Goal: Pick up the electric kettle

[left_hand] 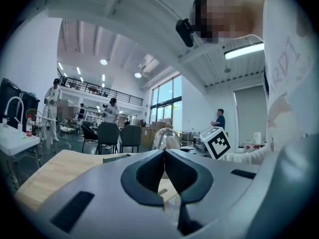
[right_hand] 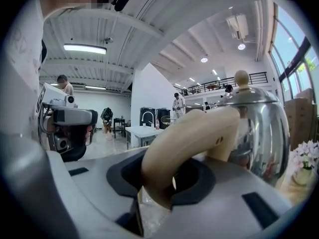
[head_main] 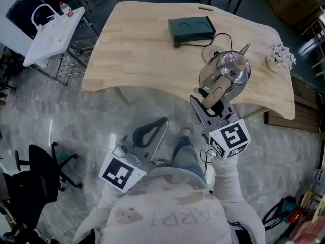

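The steel electric kettle (head_main: 231, 71) with a beige knob hangs over the front right part of the wooden table (head_main: 132, 50). My right gripper (head_main: 211, 103) is shut on its curved beige handle (right_hand: 189, 138), and the shiny body (right_hand: 261, 128) fills the right of the right gripper view. Behind the kettle, its round base (head_main: 212, 52) lies on the table with a cord. My left gripper (head_main: 154, 127) is in front of the table's edge, off the top, jaws shut with nothing between them (left_hand: 164, 156). The left gripper view shows the kettle (left_hand: 166, 139) ahead.
A dark green box (head_main: 192, 29) lies at the table's far side. A small flower pot (head_main: 280, 58) stands near the right edge. A white side table (head_main: 53, 32) is at the left, and a black office chair (head_main: 33, 174) stands on the floor. People stand in the background.
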`<state>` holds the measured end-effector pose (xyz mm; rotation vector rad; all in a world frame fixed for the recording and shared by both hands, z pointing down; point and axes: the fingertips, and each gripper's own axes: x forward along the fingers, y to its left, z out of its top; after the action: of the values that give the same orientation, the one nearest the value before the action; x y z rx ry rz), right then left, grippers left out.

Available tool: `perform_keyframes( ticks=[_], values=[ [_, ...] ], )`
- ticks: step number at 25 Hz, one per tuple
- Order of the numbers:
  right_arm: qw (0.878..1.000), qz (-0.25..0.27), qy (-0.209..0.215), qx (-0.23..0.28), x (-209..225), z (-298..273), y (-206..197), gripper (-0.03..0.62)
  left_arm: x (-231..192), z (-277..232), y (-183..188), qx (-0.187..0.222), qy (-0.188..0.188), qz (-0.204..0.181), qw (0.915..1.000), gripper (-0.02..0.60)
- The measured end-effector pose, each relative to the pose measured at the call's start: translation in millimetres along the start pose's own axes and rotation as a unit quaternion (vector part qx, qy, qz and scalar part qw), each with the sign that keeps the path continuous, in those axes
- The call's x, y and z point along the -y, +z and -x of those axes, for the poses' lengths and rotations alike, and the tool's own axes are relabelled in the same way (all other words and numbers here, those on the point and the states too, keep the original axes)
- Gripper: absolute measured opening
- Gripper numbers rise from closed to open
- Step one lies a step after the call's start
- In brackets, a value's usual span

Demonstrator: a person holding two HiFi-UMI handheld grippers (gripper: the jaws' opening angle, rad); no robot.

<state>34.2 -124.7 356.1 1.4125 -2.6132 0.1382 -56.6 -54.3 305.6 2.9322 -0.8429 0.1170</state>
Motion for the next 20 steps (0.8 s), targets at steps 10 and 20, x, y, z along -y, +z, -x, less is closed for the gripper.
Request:
perform_keyframes(
  ticks=[10, 20],
  values=[
    [1.0, 0.011, -0.013, 0.005, -101, 58, 2, 0.12, 49, 95, -4, 0.022, -0.018, -0.009, 0.9996, 0.012],
    [1.0, 0.015, -0.016, 0.011, -172, 101, 8, 0.118, 81, 152, -9, 0.024, -0.032, -0.008, 0.9992, 0.012]
  ],
)
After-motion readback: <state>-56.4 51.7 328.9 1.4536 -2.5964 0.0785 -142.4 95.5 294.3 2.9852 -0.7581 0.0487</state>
